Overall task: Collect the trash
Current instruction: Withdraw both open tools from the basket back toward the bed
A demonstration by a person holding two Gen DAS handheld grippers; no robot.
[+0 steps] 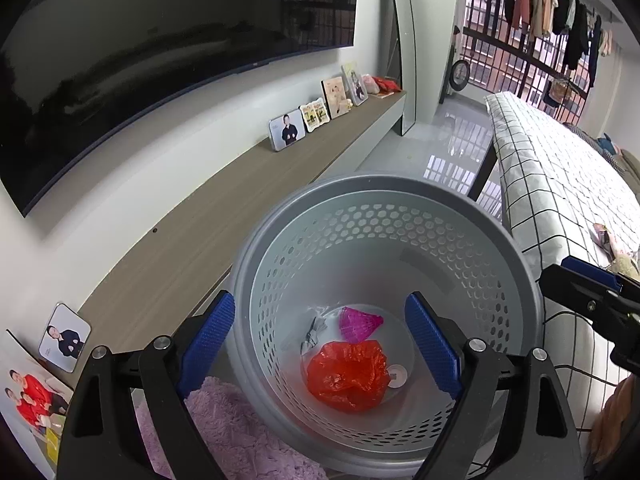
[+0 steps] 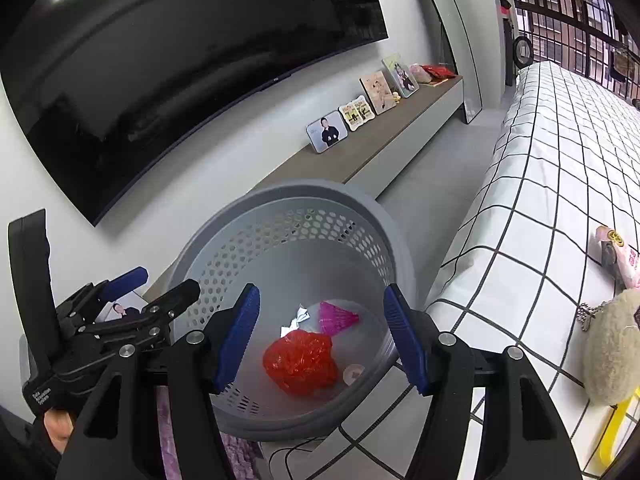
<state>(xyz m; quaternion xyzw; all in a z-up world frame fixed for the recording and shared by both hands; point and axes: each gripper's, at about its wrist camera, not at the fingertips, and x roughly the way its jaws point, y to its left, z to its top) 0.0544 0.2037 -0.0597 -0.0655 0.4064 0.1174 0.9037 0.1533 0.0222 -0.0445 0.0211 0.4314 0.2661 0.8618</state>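
A grey perforated bin point(image 1: 380, 182) point(image 2: 320, 188) stands between the shelf and the bed. At its bottom lie a crumpled red plastic bag point(image 1: 348, 376) point(image 2: 300, 364), a pink ribbed piece point(image 1: 358, 324) point(image 2: 336, 318), a scrap of white paper point(image 1: 314, 330) point(image 2: 298, 316) and a small round white disc point(image 1: 396, 376) point(image 2: 354, 372). My left gripper point(image 1: 320, 320) point(image 2: 164, 280) hangs open over the bin's left side, nothing between its blue pads. My right gripper point(image 2: 322, 300) point(image 1: 560, 272) is open too, above the bin's near right side, holding nothing.
A bed with a black-checked white sheet point(image 2: 560, 160) runs along the right, bearing a pink packet point(image 2: 616, 256) and a beige plush toy point(image 2: 612, 352). A wooden shelf point(image 1: 200, 220) with photo frames lies left, under a wall TV. A pink fluffy rug point(image 1: 240, 432) lies by the bin.
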